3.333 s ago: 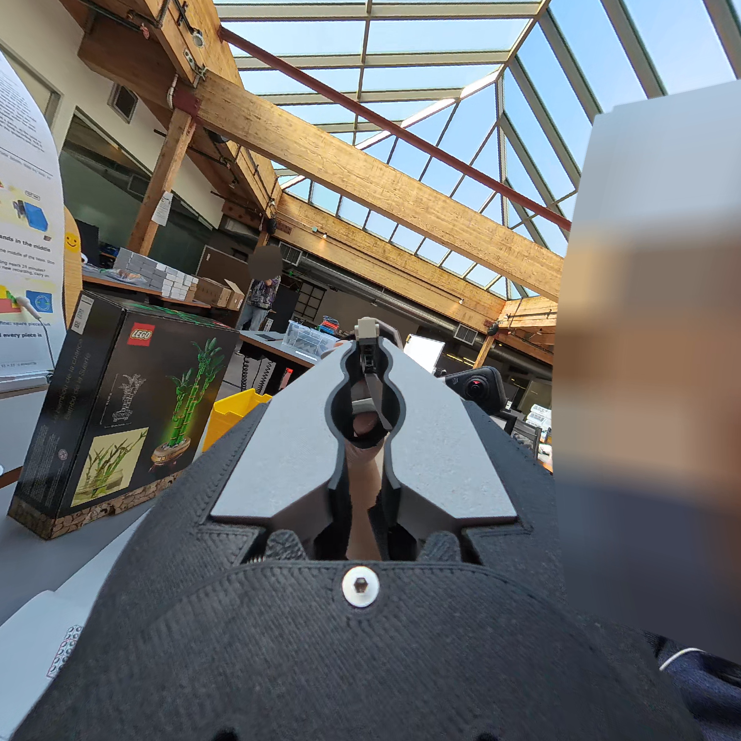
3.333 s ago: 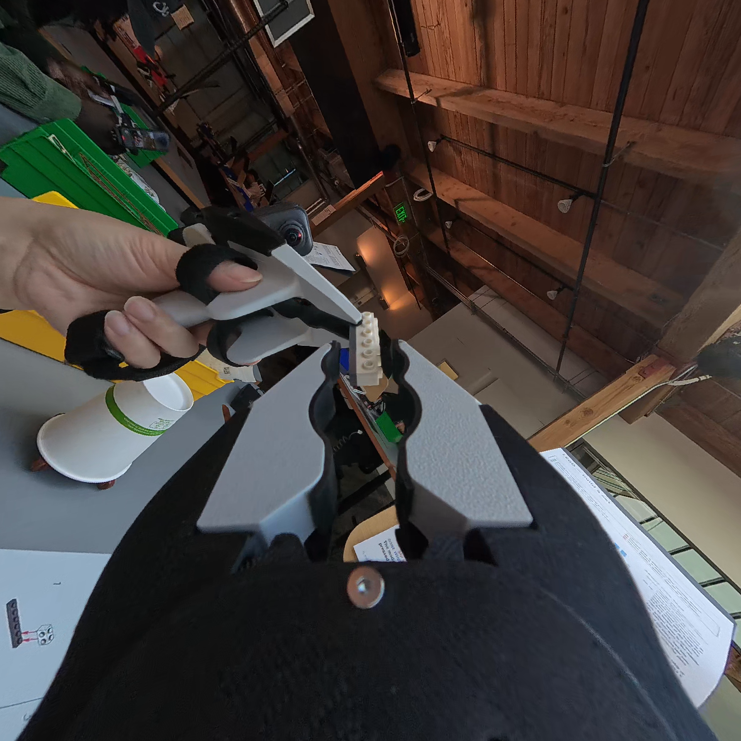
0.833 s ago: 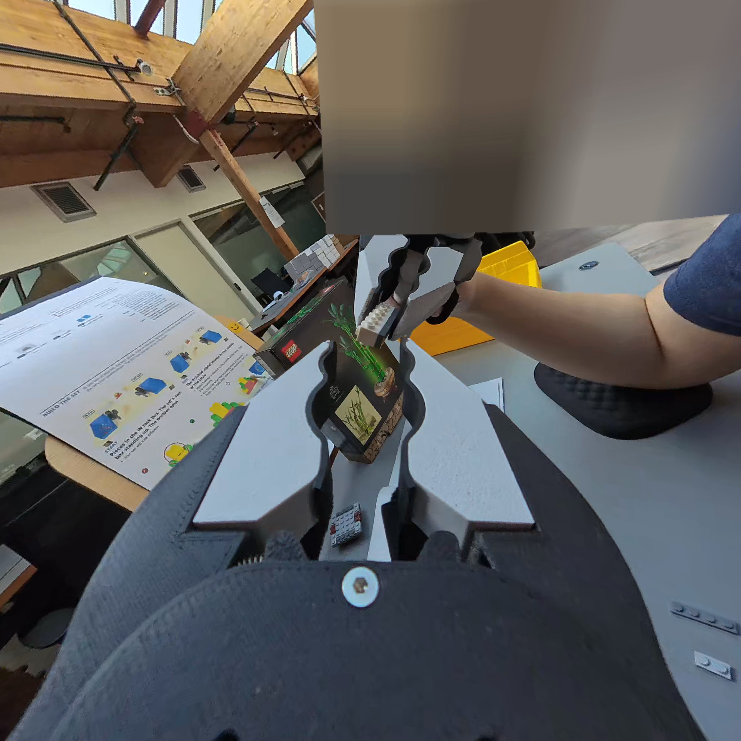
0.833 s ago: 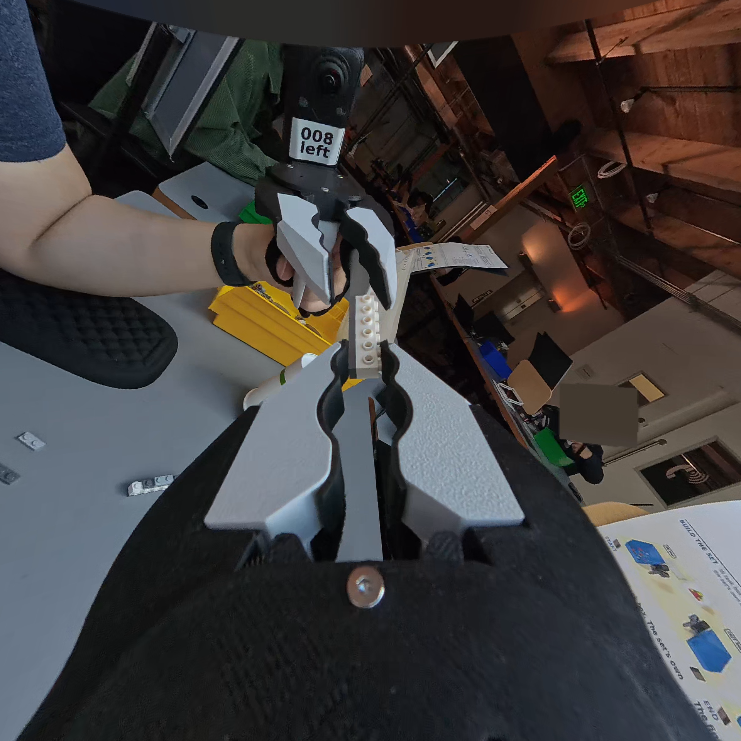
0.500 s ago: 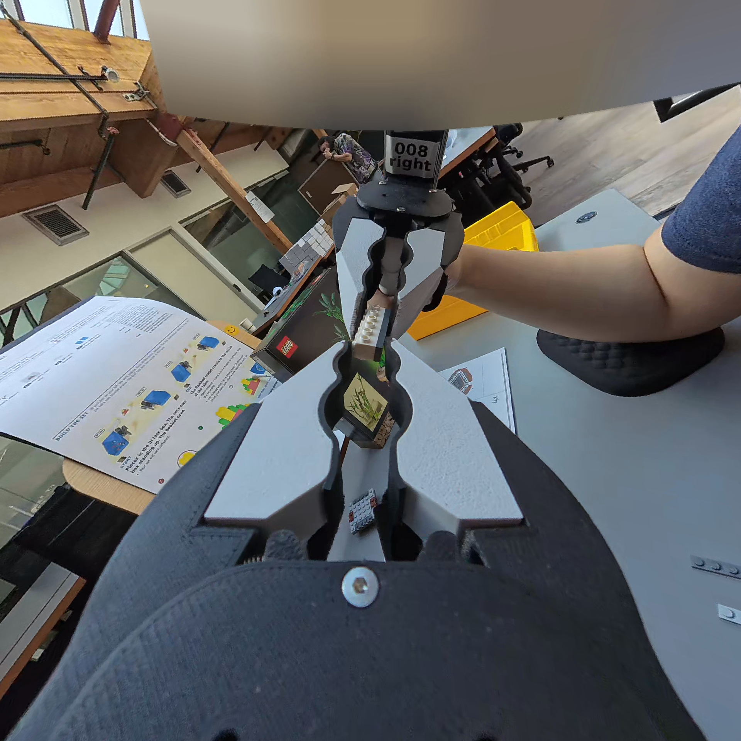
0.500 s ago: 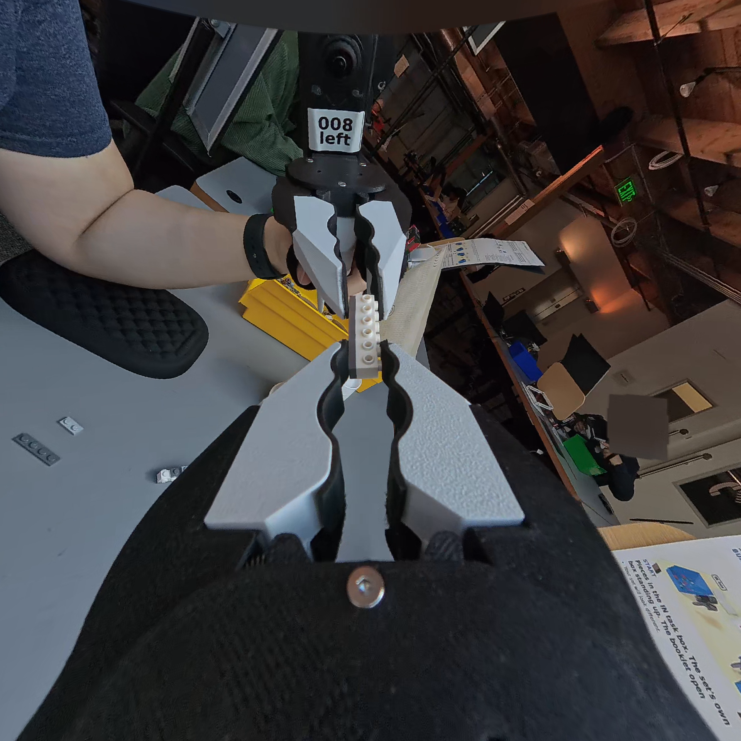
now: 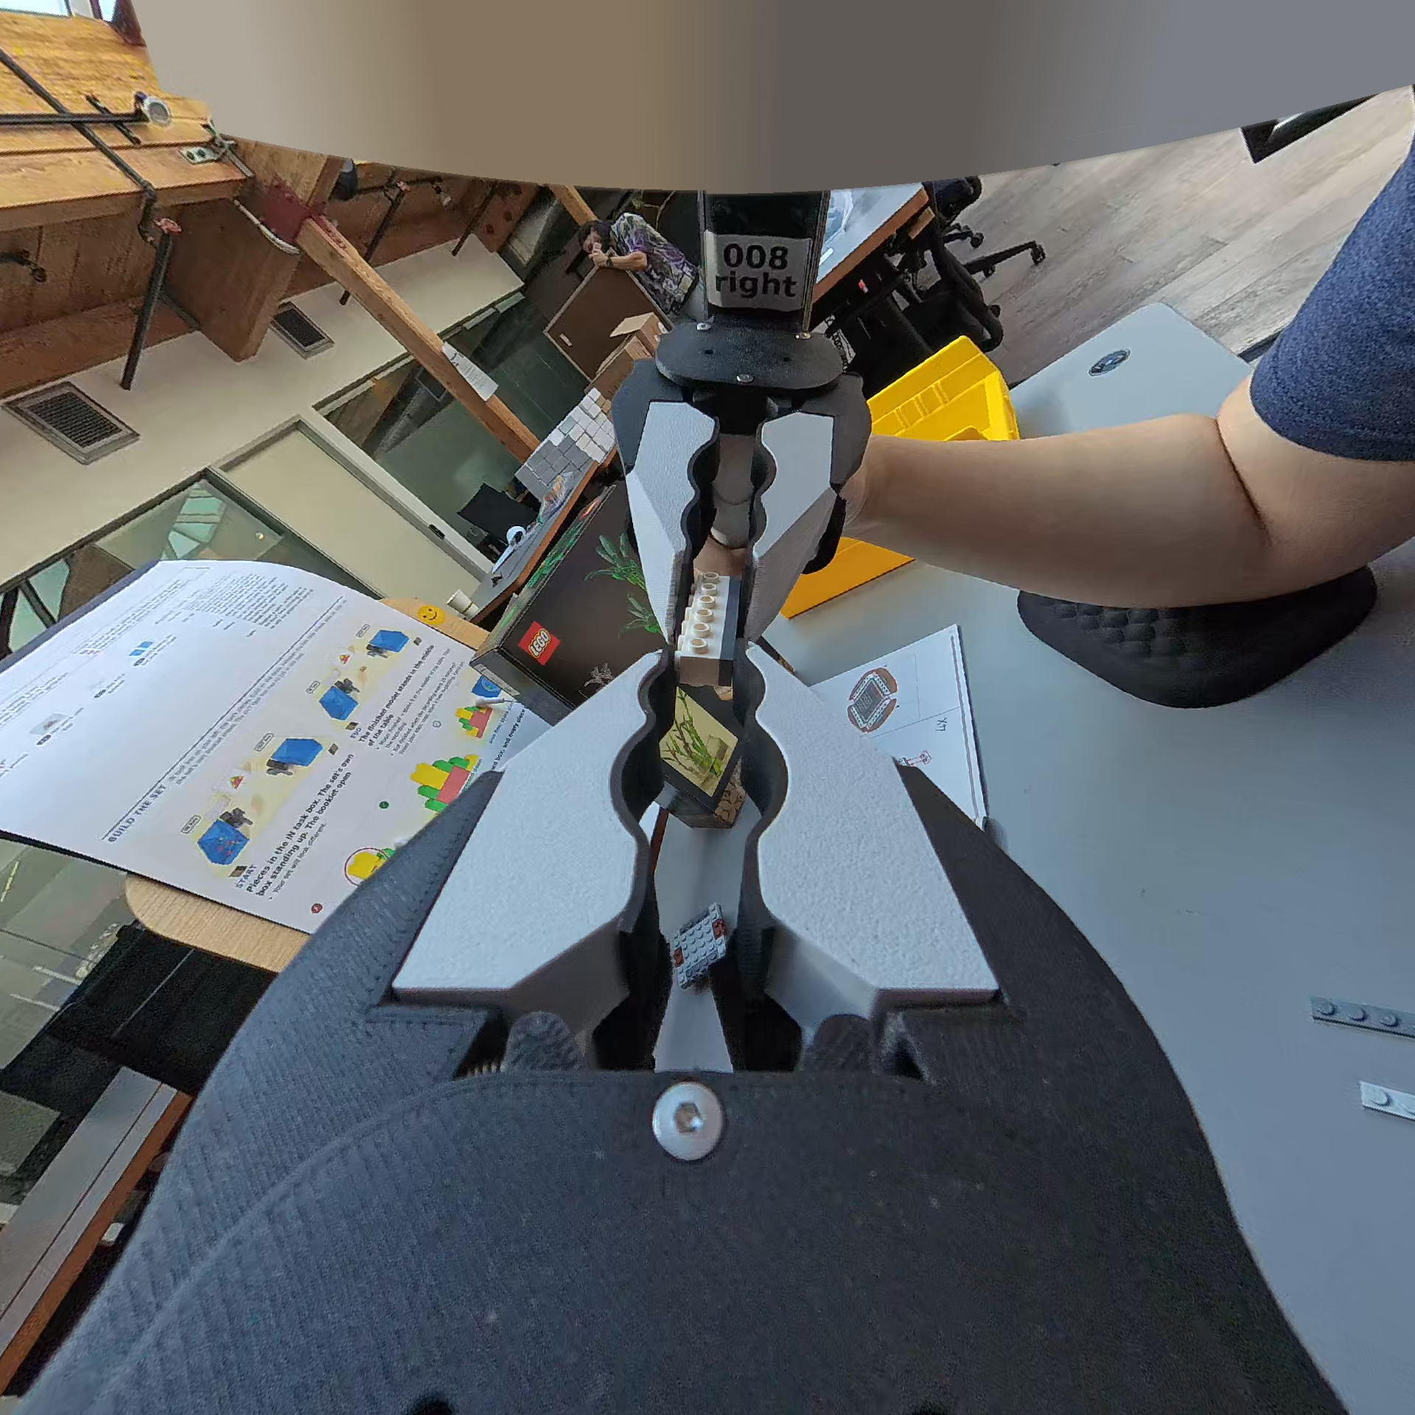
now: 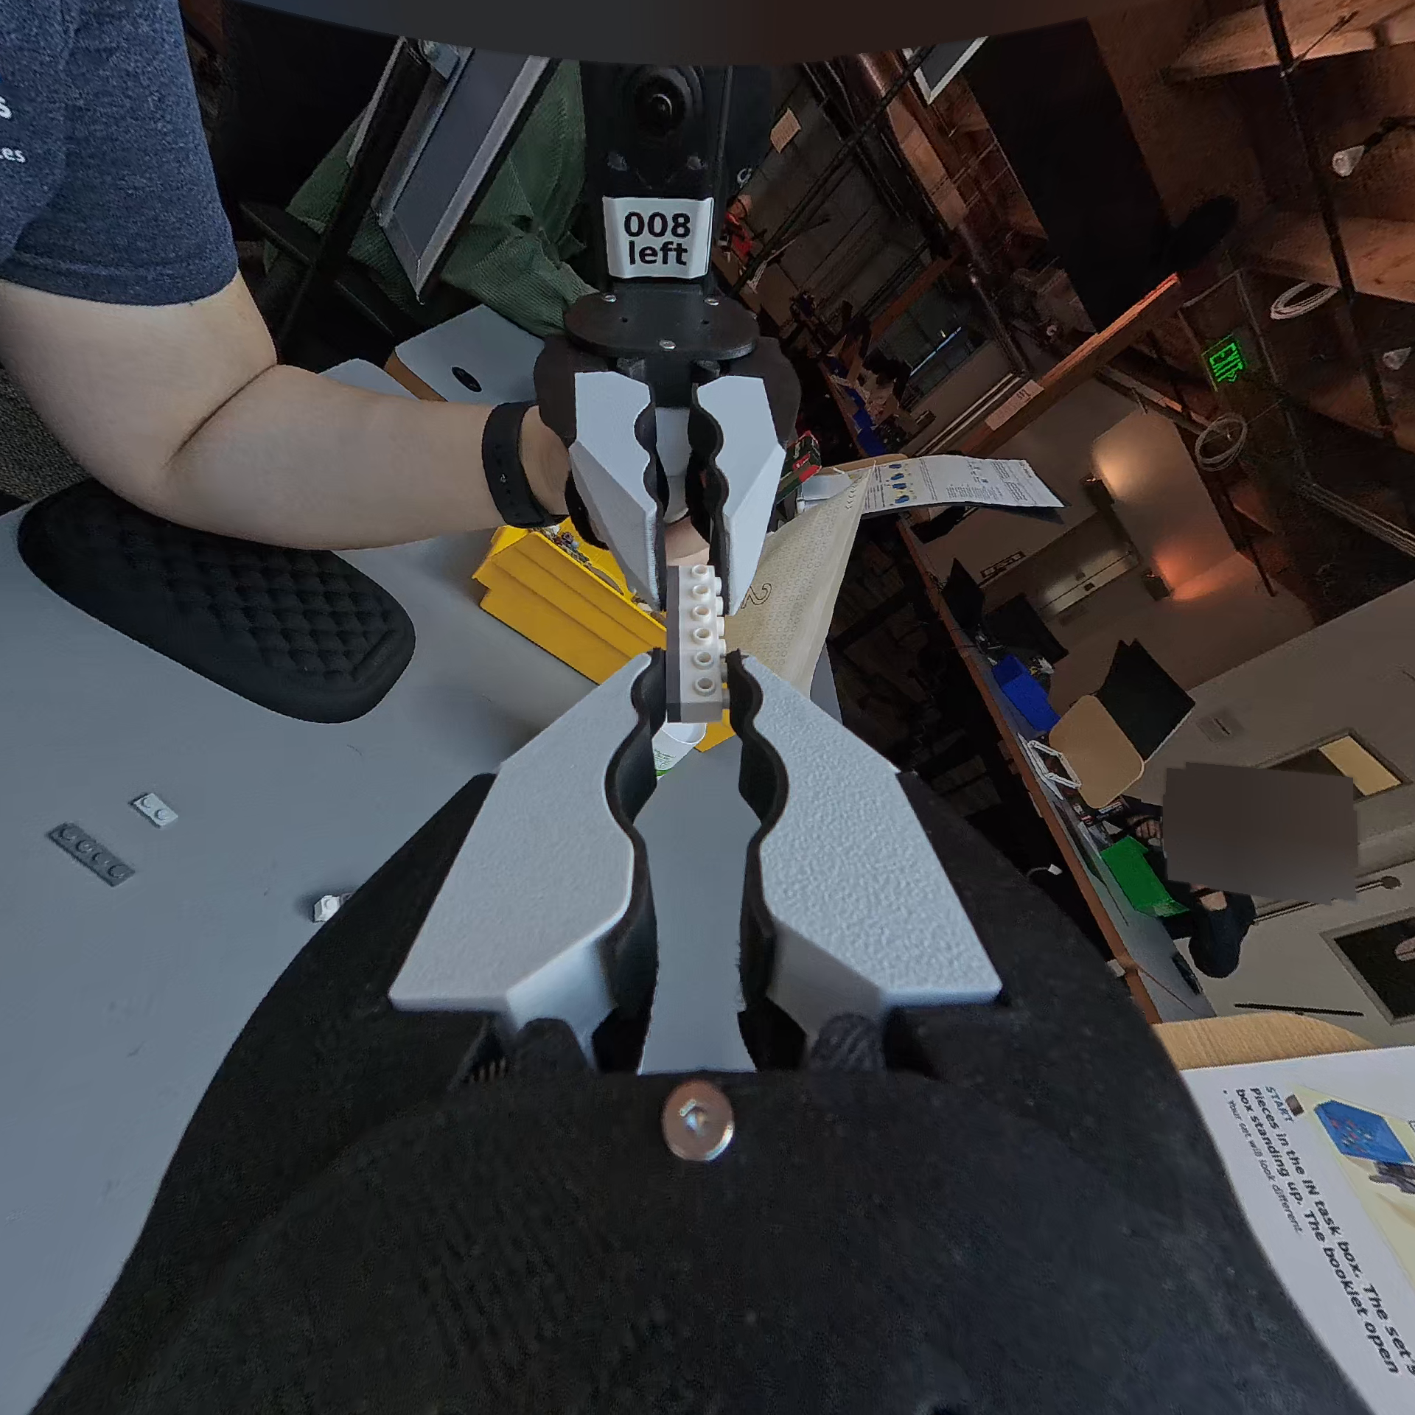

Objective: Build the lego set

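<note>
A: We have the white brick (image 8: 695,642) up off the table (image 8: 230,804), between the two grippers. Its long axis runs straight from one gripper toward the other, and in the right wrist view its studs face the camera. A thin grey plate sits along its left side.

B: Who holds it? Our right gripper (image 8: 693,674) is closed on the near end, the pads pressing both long sides. Our left gripper (image 7: 700,674) meets the other end, its tips narrow around the brick; we cannot tell if it truly clamps or only touches.

A: Agreed. Both tools point at each other, tip to tip, nearly touching.

B: Around it: the yellow bin (image 8: 566,605) and a black pad (image 8: 230,605) lie on the table behind the left arm. Loose grey plates (image 8: 92,854) lie well apart on the table.

A: From the left wrist view, the black set box (image 7: 574,635) stands just behind the brick, the instruction sheet (image 7: 230,720) to its left, and a small grey studded piece (image 7: 698,946) shows low between our fingers.
</note>
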`<state>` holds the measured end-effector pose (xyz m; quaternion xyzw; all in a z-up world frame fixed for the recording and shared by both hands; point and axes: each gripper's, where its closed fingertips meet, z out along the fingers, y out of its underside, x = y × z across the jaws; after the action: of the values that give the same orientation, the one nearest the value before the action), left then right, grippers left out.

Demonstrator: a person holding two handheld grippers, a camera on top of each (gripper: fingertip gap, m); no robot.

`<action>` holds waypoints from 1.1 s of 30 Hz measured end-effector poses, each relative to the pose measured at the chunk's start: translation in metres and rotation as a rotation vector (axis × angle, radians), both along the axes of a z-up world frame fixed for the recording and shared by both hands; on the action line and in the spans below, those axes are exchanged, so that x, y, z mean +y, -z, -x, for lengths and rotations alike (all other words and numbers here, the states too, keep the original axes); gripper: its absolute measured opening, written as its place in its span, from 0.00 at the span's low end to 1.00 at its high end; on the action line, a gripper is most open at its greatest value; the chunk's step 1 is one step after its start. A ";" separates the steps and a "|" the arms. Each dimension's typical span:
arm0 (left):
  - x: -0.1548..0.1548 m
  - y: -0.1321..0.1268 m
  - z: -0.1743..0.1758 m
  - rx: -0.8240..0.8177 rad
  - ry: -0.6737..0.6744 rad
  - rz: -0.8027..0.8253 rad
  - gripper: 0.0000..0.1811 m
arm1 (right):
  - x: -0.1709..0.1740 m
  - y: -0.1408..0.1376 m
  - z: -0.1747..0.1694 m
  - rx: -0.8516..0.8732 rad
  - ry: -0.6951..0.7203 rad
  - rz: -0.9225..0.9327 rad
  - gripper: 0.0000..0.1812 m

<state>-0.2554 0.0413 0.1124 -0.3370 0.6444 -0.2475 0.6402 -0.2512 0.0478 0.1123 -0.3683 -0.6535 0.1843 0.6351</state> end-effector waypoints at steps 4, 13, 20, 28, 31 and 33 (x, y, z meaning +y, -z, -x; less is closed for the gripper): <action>0.001 -0.005 0.004 -0.031 -0.001 0.011 0.06 | 0.002 -0.006 -0.002 0.033 0.024 -0.036 0.09; -0.004 -0.009 0.005 -0.058 0.034 0.079 0.12 | -0.003 -0.005 -0.002 0.017 0.011 -0.027 0.07; -0.006 -0.004 0.000 -0.030 0.024 0.065 0.07 | -0.003 -0.002 0.001 -0.003 0.016 -0.037 0.07; -0.008 -0.003 0.001 0.001 0.014 0.030 0.07 | -0.005 -0.003 0.002 0.005 -0.007 -0.023 0.08; -0.006 -0.005 0.001 -0.022 0.019 0.056 0.08 | -0.002 -0.003 0.002 0.010 0.010 -0.030 0.08; -0.008 -0.008 0.000 -0.047 0.020 0.049 0.11 | -0.003 -0.003 0.003 0.010 0.005 -0.025 0.07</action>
<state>-0.2557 0.0337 0.1203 -0.3402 0.6263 -0.2776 0.6442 -0.2543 0.0450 0.1157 -0.3610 -0.6518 0.1761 0.6433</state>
